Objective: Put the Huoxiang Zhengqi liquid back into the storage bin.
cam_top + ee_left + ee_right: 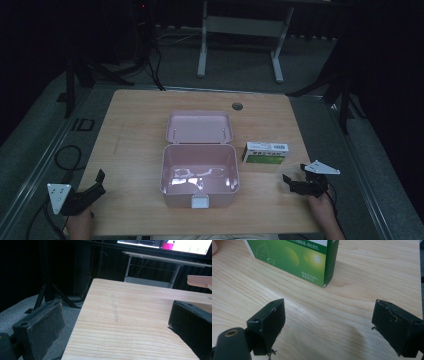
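right claw [328,327] gaping near green box [294,257]; pink case [199,170] beside.

Matt wooden table [135,130], glossy pink plastic box [199,172], seemingly cardboard carton [266,152].

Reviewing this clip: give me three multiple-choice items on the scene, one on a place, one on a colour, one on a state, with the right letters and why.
1. Where does the green and white carton lie?
A. inside the box
B. on the table, right of the box
C. on the lid

2. What colour is the storage box?
A. pink
B. blue
C. yellow

3. How do the right gripper jaws stand?
A. shut on the carton
B. shut on nothing
C. open, nothing between them

Answers: 1 B, the carton rests on bare wood beside the box's right wall. 2 A, body and raised lid are pink. 3 C, only tabletop shows between the jaws.
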`<state>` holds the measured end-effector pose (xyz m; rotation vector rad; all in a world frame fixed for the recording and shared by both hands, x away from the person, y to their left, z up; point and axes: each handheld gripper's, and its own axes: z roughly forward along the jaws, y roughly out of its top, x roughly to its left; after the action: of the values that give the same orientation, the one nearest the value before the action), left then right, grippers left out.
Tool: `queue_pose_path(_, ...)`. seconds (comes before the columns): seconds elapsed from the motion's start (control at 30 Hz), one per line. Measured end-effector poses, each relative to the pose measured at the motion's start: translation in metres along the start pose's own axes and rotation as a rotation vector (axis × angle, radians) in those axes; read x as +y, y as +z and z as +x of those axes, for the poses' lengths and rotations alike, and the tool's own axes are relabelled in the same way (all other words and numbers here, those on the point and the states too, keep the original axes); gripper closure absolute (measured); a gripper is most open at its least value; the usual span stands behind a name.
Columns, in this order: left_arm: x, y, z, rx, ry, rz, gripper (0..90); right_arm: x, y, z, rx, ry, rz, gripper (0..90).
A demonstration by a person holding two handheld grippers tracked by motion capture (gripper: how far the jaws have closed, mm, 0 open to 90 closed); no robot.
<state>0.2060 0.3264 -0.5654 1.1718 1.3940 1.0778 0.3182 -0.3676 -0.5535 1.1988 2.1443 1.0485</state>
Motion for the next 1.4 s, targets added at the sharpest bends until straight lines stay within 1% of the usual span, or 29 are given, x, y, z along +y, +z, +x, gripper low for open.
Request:
queue_pose_path(0.07,0.000,0.000,0.000,-0.001,-0.001,0.002,0.2,0.000,-0.001,0.000,0.015,0.000,-0.003,11.4)
queue_pose_path(0.13,0.000,0.000,0.000,-0.002,0.000,0.003,0.2,0.000,-0.003,-0.001,0.035,0.002,-0.024,11.4)
queue_pose_path(0.17,0.000,0.000,0.000,-0.002,0.000,0.003,0.2,0.000,-0.003,-0.001,0.035,0.002,-0.024,11.4)
queue_pose_path(0.23,0.000,0.000,0.000,-0.003,0.000,0.003,0.2,0.000,-0.005,-0.001,0.066,-0.006,-0.035,11.4)
queue_pose_path(0.3,0.000,0.000,0.000,-0.003,0.000,0.003,0.2,0.000,-0.005,-0.001,0.105,-0.016,-0.032,11.3)
queue_pose_path(0.37,0.000,0.000,0.000,-0.005,0.000,0.002,0.2,0.001,-0.005,-0.001,0.136,-0.026,-0.019,11.4)
queue_pose_path(0.43,0.000,0.000,0.000,-0.006,0.002,0.002,0.2,0.001,-0.004,-0.001,0.182,-0.044,-0.001,11.4)
queue_pose_path(0.53,0.000,0.000,0.000,-0.008,0.004,0.001,0.2,0.003,-0.004,0.000,0.233,-0.061,0.018,11.4)
queue_pose_path(0.67,0.000,0.000,0.000,-0.010,0.004,-0.002,0.2,0.005,-0.001,-0.001,0.305,-0.087,0.071,11.4)
queue_pose_path(0.7,0.000,0.000,0.000,-0.012,0.005,-0.002,0.2,0.006,-0.001,-0.001,0.315,-0.102,0.083,11.4)
queue_pose_path(0.8,0.000,0.000,0.000,-0.013,0.004,-0.003,0.2,0.009,-0.001,0.001,0.371,-0.143,0.116,11.4)
queue_pose_path(0.9,0.000,0.000,0.000,-0.015,0.003,-0.003,0.2,0.013,0.001,0.007,0.404,-0.217,0.154,11.3)
queue_pose_path(1.0,0.000,0.000,0.000,-0.016,0.003,-0.003,0.2,0.018,0.006,0.012,0.447,-0.255,0.197,11.3)
queue_pose_path(1.07,0.000,0.000,0.001,-0.019,0.002,-0.004,0.2,0.021,0.008,0.015,0.463,-0.280,0.217,11.3)
queue_pose_path(1.1,0.000,-0.001,0.001,-0.020,0.000,-0.005,0.2,0.024,0.009,0.018,0.478,-0.293,0.233,11.3)
queue_pose_path(1.23,0.000,-0.001,0.001,-0.025,0.000,-0.006,0.2,0.033,0.010,0.026,0.515,-0.334,0.277,11.3)
queue_pose_path(1.3,0.000,-0.001,0.001,-0.026,0.001,-0.007,0.2,0.037,0.011,0.030,0.525,-0.364,0.300,11.3)
queue_pose_path(1.4,0.000,-0.001,0.001,-0.028,0.001,-0.006,0.2,0.042,0.013,0.035,0.546,-0.391,0.335,11.3)
